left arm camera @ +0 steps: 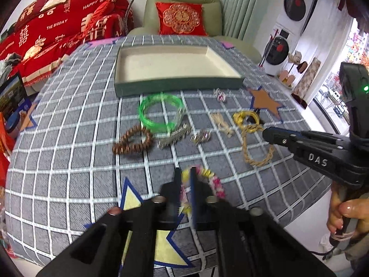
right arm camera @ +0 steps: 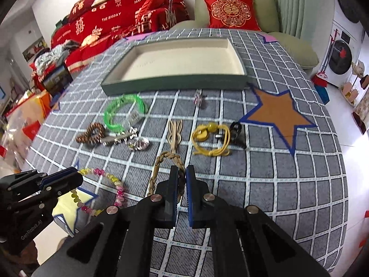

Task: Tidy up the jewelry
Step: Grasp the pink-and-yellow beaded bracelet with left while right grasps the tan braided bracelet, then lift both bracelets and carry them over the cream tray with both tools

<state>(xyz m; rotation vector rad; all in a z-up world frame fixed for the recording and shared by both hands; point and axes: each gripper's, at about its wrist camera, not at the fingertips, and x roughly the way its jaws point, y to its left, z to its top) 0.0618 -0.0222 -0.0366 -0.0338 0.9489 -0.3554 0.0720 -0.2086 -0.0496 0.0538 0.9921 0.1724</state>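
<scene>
Both grippers are pinching jewelry low in their frames: the right gripper (right arm camera: 182, 180) is clamping a tan braided cord bracelet (right arm camera: 161, 161), the left gripper (left arm camera: 184, 180) a pink-and-yellow beaded bracelet (left arm camera: 212, 182). Each looks light, limp and likely to be dangling, so gripping across the strand suits it. Upper centre, the shallow green cream-lined tray (left arm camera: 177, 85) is waiting on the grey checked tablecloth (left arm camera: 69, 161).

Two wrist fisheyes, close above the checked tablecloth (left arm camera: 69, 161), angled down, both facing the tray (right arm camera: 175, 85).
</scene>
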